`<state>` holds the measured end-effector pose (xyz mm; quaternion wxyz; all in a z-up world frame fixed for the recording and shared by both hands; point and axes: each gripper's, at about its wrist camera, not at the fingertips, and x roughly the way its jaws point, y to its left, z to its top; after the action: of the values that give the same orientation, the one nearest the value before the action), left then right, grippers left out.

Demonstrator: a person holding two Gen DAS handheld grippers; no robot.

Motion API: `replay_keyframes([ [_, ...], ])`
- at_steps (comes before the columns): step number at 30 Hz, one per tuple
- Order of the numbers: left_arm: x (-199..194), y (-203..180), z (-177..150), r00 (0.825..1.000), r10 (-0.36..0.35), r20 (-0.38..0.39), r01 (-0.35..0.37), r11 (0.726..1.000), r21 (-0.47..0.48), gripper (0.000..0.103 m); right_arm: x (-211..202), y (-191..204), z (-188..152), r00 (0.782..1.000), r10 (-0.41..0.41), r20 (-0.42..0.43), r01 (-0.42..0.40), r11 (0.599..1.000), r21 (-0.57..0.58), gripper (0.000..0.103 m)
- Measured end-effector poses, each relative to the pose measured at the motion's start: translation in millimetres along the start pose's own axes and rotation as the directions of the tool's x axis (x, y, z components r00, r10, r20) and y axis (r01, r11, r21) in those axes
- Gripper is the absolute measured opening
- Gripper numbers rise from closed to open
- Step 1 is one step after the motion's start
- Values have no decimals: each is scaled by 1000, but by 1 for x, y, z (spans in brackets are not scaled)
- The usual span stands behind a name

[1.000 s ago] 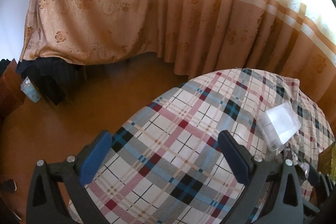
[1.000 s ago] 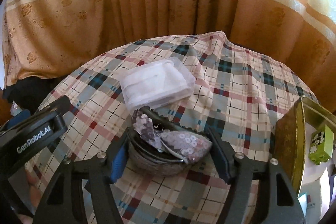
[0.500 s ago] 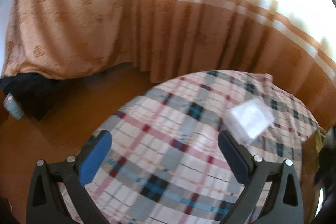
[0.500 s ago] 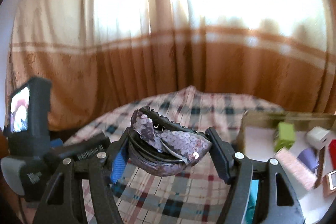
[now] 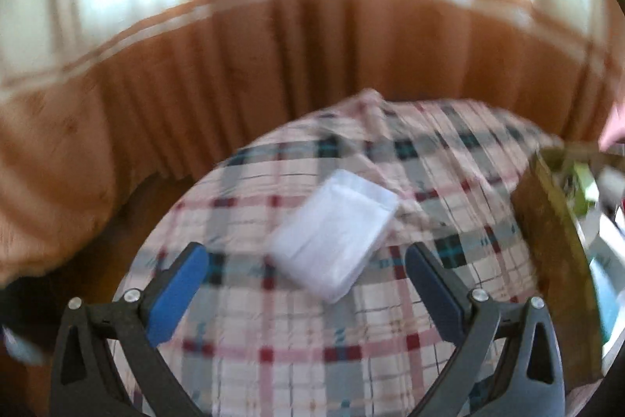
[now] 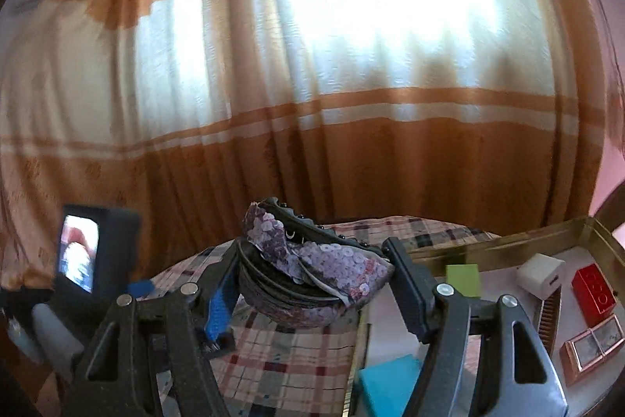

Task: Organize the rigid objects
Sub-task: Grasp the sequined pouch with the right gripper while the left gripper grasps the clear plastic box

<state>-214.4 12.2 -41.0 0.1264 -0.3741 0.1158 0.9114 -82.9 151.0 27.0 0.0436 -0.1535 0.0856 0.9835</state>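
My right gripper [image 6: 312, 249] is shut on a purple sequinned hair accessory [image 6: 336, 260] with a black clip, held in the air above the checked tablecloth [image 6: 297, 350]. To its right lies a gold tray [image 6: 508, 241] holding a green block [image 6: 463, 274], a white cube [image 6: 541, 270], a red block [image 6: 593, 290] and a teal block [image 6: 390, 382]. My left gripper [image 5: 304, 284] is open with nothing between its fingers. It hovers just short of a clear plastic box [image 5: 332, 237] lying on the tablecloth [image 5: 273, 358]. The picture is blurred.
Orange and cream curtains hang close behind the table. The gold tray's wall [image 5: 547, 221] stands at the right in the left wrist view. The left gripper's body with its small screen [image 6: 86, 253] is at the left of the right wrist view. Wooden floor shows left of the table.
The right gripper has risen with the hair accessory and turned right, bringing the gold tray into view. The left gripper has swung right and rolled, so the clear box now lies ahead between its fingers.
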Motion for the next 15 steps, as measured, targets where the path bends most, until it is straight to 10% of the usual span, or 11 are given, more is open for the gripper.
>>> replay_keyframes([
  [15,43,4,20,991,-83,-109,82,997,-13,101,7,-21,2,999,11,-43,-8,996,89,71],
])
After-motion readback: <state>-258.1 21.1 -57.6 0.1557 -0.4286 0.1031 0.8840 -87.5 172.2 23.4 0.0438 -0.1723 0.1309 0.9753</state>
